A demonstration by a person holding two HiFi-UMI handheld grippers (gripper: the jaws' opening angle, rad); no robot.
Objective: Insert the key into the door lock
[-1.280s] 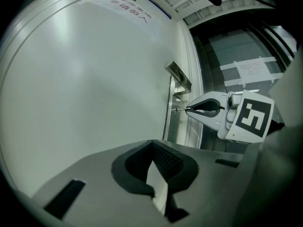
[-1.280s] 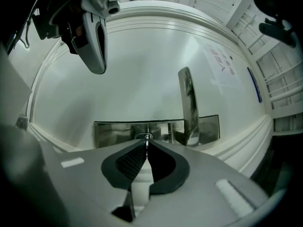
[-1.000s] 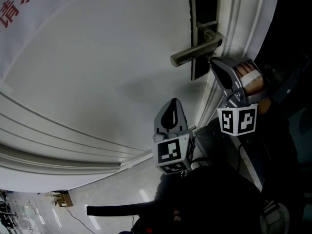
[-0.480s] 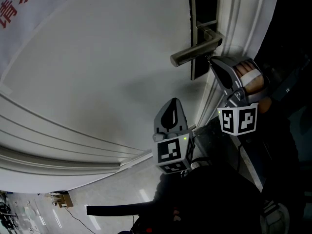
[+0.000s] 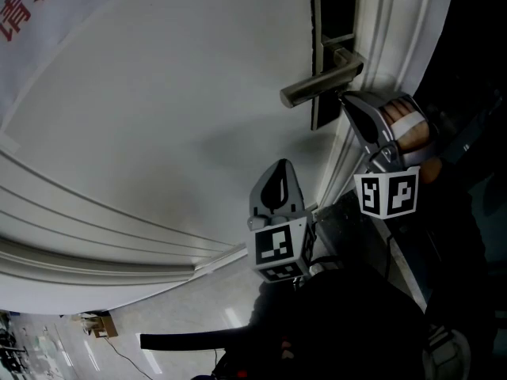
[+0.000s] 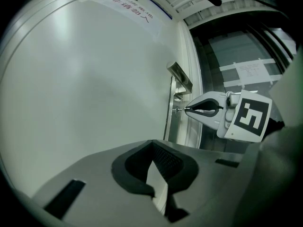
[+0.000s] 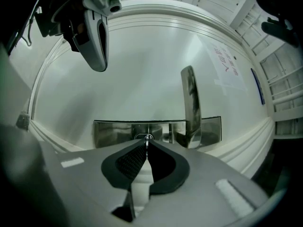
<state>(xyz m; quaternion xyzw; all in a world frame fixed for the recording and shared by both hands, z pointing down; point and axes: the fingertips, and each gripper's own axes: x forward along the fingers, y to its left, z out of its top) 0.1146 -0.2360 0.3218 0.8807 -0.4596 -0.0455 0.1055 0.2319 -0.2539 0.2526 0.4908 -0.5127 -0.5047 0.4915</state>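
The key (image 7: pixel 147 142) is gripped in the closed right gripper (image 7: pixel 146 148), its blade aimed straight at the lock (image 7: pixel 141 136) just beyond. The left gripper (image 6: pixel 152 144), farther off, is shut and empty.

left gripper (image 5: pixel 281 165), right gripper (image 5: pixel 344 98) seemingly closed

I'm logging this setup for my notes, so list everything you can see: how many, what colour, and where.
door: one, white, fills the head view
notice: one, white with red print, upper left of the door
lock plate: one, steel, at the door's edge
lever handle: one, steel, on the lock plate
key: one, metal, tip at the keyhole
right gripper: one, grey, shut on the key
left gripper: one, grey, shut, empty, off the lock
hand: one, on the right gripper
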